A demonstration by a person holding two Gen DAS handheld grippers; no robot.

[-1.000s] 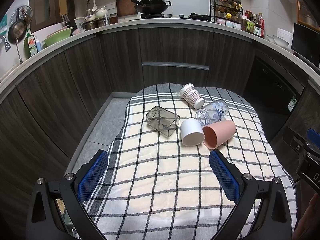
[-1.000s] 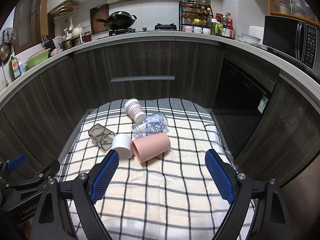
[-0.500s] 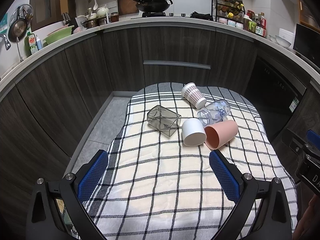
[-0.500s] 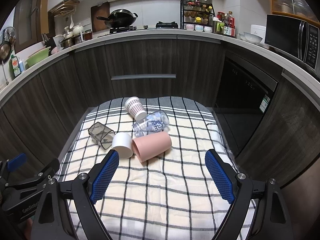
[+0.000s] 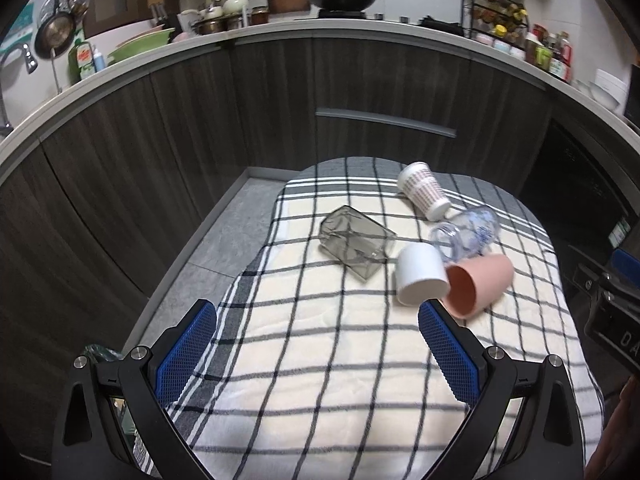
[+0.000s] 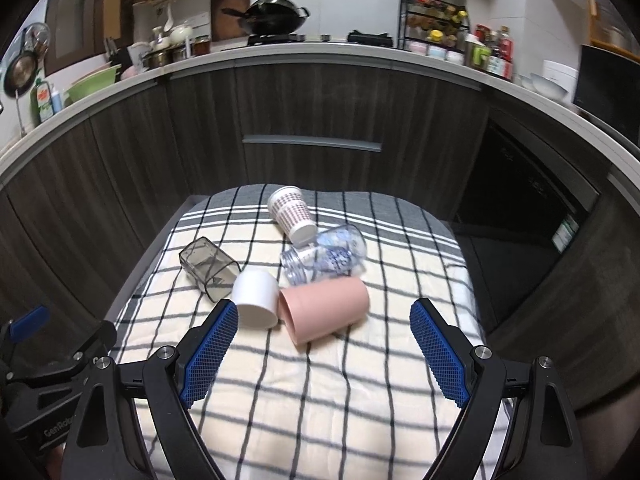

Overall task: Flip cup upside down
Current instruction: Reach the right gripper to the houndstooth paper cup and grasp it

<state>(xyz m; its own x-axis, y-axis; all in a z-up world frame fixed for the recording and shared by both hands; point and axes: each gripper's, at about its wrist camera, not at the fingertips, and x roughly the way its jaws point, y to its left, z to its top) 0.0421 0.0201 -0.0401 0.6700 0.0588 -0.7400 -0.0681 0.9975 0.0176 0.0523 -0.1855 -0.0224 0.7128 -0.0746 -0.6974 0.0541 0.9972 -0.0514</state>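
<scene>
Several cups lie on their sides on a checked cloth (image 5: 320,360): a pink cup (image 5: 478,284) (image 6: 324,312), a white cup (image 5: 420,276) (image 6: 256,296), a smoky grey square cup (image 5: 356,242) (image 6: 208,264), a clear printed glass (image 5: 466,232) (image 6: 324,256) and a patterned paper cup (image 5: 424,190) (image 6: 292,212). My left gripper (image 5: 316,352) is open and empty, near of the cups. My right gripper (image 6: 324,352) is open and empty, just short of the pink and white cups.
Dark wooden cabinets (image 6: 312,120) curve around the far side under a counter with a wok (image 6: 276,16), a spice rack (image 6: 432,20) and a green bowl (image 5: 140,42). The grey floor (image 5: 224,248) shows to the left of the cloth.
Both grippers have moved forward towards the cups, which look larger and lower in both views. The right view has swung a little left. The cups have not moved.
</scene>
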